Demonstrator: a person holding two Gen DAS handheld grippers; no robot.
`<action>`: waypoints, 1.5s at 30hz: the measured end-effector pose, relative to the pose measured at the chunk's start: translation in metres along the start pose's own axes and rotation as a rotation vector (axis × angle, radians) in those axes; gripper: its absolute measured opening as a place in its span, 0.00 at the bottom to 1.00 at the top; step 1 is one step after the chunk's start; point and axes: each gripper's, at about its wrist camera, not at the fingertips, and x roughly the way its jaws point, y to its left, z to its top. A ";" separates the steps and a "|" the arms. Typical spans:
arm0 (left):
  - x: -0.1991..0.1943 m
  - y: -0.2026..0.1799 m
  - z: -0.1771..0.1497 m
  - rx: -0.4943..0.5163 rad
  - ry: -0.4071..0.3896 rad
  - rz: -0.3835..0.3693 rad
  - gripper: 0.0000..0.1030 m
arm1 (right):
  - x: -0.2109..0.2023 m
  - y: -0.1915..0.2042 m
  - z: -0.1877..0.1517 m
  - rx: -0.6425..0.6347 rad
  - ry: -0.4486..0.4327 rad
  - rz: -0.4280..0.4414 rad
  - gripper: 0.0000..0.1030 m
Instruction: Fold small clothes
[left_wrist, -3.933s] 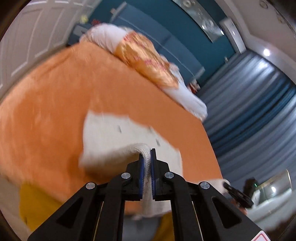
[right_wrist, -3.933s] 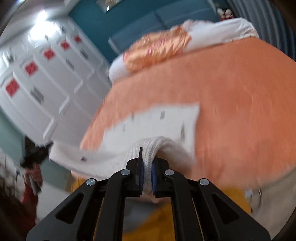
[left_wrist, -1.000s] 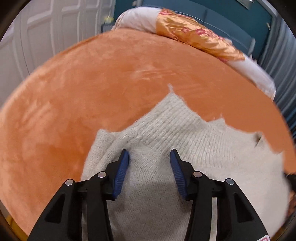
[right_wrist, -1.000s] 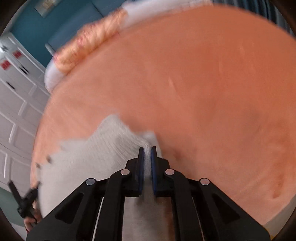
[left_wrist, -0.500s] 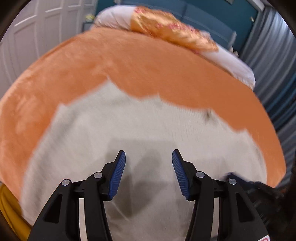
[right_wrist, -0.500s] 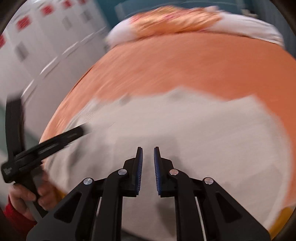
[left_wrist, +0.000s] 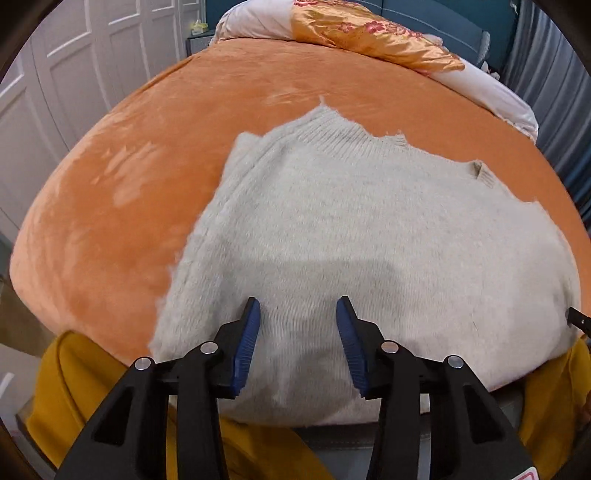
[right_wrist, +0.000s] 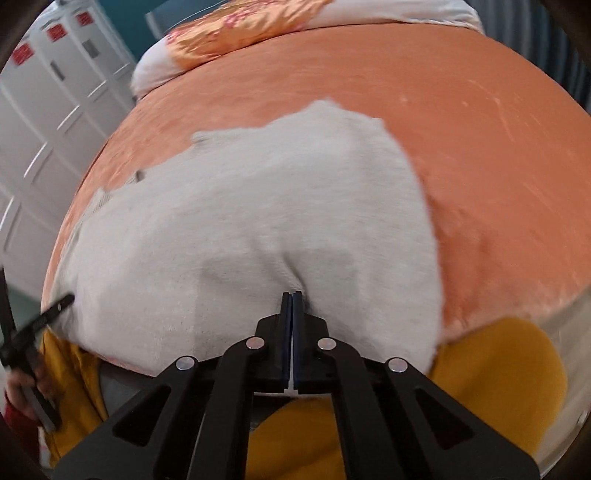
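On the bed: a cream knitted sweater (left_wrist: 369, 221) lay spread flat over the orange blanket (left_wrist: 129, 192), its near edge at the foot of the bed
Sweater, far end: ribbed edge pointed toward the pillows (left_wrist: 369, 33), well apart from them
Left gripper (left_wrist: 298, 339): 2 blue-padded fingers (left_wrist: 245, 343) stood wide apart just above the near edge of the sweater, holding nothing
Right gripper (right_wrist: 292, 314): fingers (right_wrist: 285, 332) were pressed together at the near edge, where the knit puckered into a small fold; whether cloth lay between them could not be told
Background: white wardrobe doors (left_wrist: 74, 74) stood beside the bed; yellow fabric (right_wrist: 498, 376) hung below its foot
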 end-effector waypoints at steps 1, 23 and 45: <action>0.001 0.000 -0.001 -0.010 0.000 0.003 0.43 | -0.003 0.013 0.002 -0.030 -0.009 -0.007 0.05; 0.005 -0.009 -0.011 -0.032 -0.063 -0.001 0.56 | 0.037 0.105 0.021 -0.156 0.081 0.068 0.05; 0.004 -0.006 -0.010 -0.053 -0.079 -0.057 0.63 | 0.082 0.205 0.022 -0.306 0.166 0.081 0.03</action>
